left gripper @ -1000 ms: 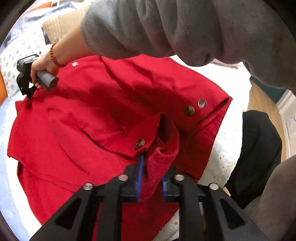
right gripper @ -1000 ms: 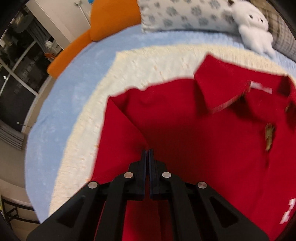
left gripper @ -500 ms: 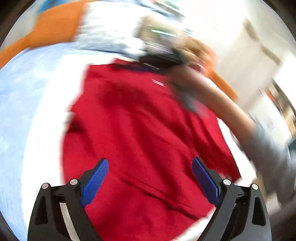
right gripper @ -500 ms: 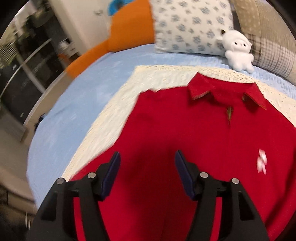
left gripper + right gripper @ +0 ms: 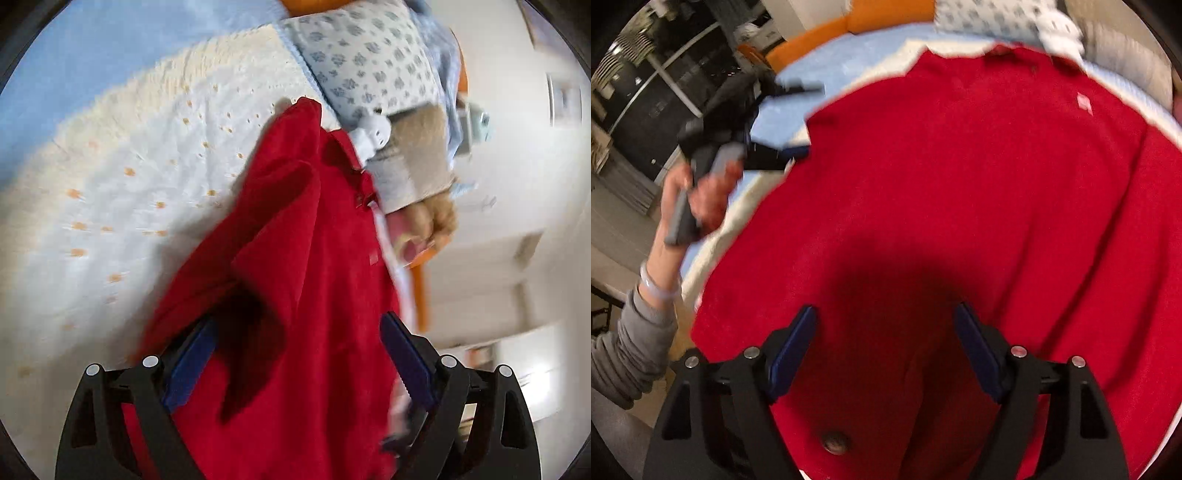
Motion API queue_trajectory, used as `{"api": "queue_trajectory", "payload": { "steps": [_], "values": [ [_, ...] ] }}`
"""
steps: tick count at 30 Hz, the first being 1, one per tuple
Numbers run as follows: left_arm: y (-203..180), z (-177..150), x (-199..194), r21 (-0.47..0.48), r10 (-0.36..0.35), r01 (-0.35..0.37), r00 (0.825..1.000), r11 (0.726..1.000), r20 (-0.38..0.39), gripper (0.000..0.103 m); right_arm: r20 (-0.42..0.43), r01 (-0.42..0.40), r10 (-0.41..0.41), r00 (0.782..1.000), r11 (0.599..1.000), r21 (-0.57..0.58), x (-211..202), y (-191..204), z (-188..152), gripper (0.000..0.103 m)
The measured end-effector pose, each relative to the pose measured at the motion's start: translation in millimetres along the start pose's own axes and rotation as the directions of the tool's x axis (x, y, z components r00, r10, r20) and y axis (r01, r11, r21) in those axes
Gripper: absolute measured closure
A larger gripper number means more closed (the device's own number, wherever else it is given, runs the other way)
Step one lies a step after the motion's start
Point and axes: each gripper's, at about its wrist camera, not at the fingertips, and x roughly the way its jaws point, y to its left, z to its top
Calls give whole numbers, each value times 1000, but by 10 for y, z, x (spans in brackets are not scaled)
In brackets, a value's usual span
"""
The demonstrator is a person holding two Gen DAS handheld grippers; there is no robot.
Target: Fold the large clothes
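Cream blanket (image 5: 155,192) under red jacket (image 5: 960,192)

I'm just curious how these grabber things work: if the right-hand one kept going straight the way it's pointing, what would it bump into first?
Most likely the red shirt. The right gripper is open and aimed at cloth that fills the view ahead. How far off the cloth is cannot be judged.

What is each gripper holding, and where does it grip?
Nothing: left gripper and right gripper both stand open over the red shirt.
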Motion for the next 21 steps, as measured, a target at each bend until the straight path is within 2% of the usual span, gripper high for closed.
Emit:
{"api": "queue_trajectory", "payload": {
  "steps": [1,4,6,7,9,12,15,17,19,21],
  "values": [
    [51,39,32,-39,-44,44,999,998,9,13,4,0,0,1000,1000,10,23,-18,-45,31],
    [92,95,156,-87,-121,124,992,989,38,13,22,-27,27,999,1000,13,37,-50,-111,50],
    [113,170,169,-95,-128,136,988,986,88,13,22,-25,25,999,1000,15,18,-76,-116,61],
    [138,201,142,-99,-123,136,985,986,125,16,20,-45,45,999,999,15,-4,-86,-128,72],
    [216,320,15,-108,-73,99,972,989,224,23,13,-100,100,995,994,42,-66,-67,-189,75],
    [317,462,-373,-121,-35,86,927,989,372,24,16,-102,102,995,994,32,-163,-15,-279,75],
    [435,547,-672,-139,5,58,910,989,415,24,5,-113,113,994,992,52,-175,-65,-397,73],
    [489,537,-762,-138,0,58,922,989,388,24,10,-125,125,992,988,87,-166,-96,-429,70],
    [394,461,-700,-85,-11,40,949,996,314,24,34,-139,136,990,983,116,-200,-131,-441,69],
    [307,318,-593,-39,-19,30,970,999,243,24,51,-152,147,988,980,130,-230,-159,-448,64]
  ]
}}
